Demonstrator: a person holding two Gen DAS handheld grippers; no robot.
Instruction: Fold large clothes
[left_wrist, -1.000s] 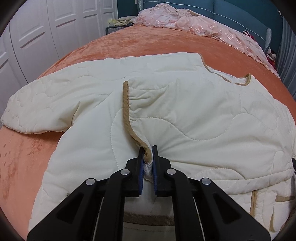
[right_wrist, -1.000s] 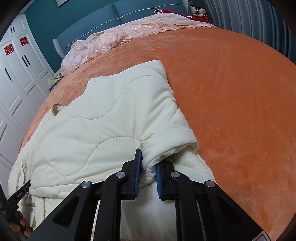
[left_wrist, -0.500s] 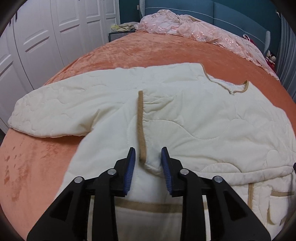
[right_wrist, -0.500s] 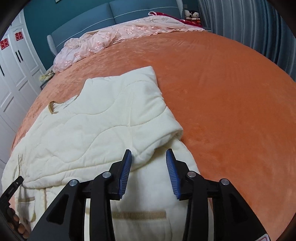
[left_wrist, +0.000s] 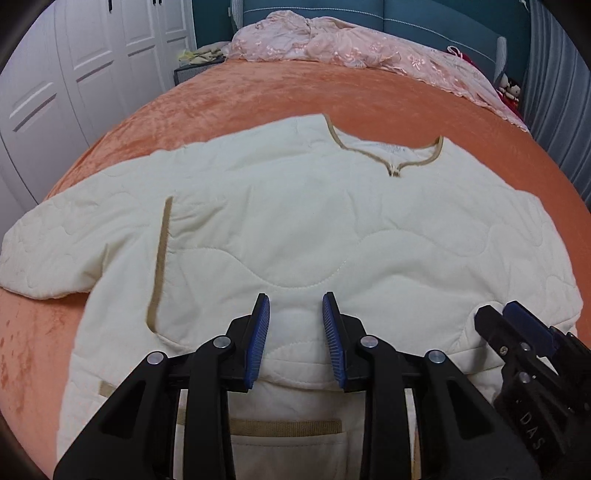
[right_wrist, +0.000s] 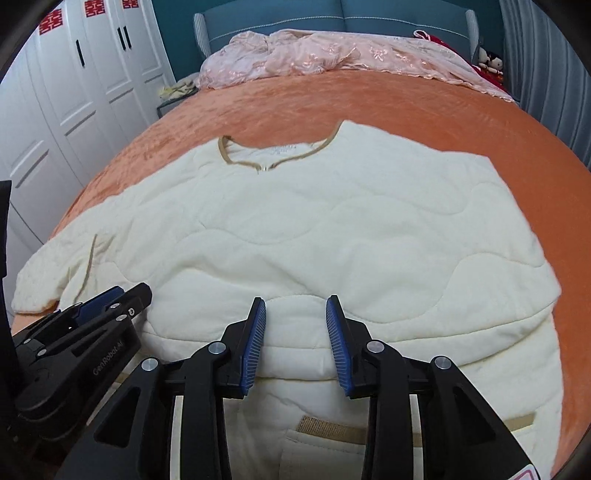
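A cream quilted jacket (left_wrist: 295, 221) (right_wrist: 314, 221) with tan trim lies flat on the orange bedspread (left_wrist: 258, 96), neckline (left_wrist: 388, 162) towards the headboard. One sleeve is folded across the chest and its tan cuff edge (left_wrist: 160, 258) lies at the left. The other sleeve (left_wrist: 40, 258) stretches out to the left. My left gripper (left_wrist: 295, 299) (right_wrist: 129, 291) hovers open over the lower front, with nothing between its pads. Beside it on the right, my right gripper (right_wrist: 296, 301) (left_wrist: 498, 312) hangs above the fold edge. Its jaws are closing a little and nothing is pressed between them.
Pink lace bedding (left_wrist: 351, 48) (right_wrist: 332, 55) is heaped along the blue headboard (right_wrist: 369, 14). White wardrobe doors (left_wrist: 55, 92) stand left of the bed and a grey curtain (right_wrist: 546, 74) hangs on the right. A tan-edged pocket (left_wrist: 284, 428) lies under my grippers.
Both grippers let go of the folded sleeve, the left one of its tan cuff. They opened and drew towards the middle of the jacket's lower front. The sleeve stays laid across the chest.
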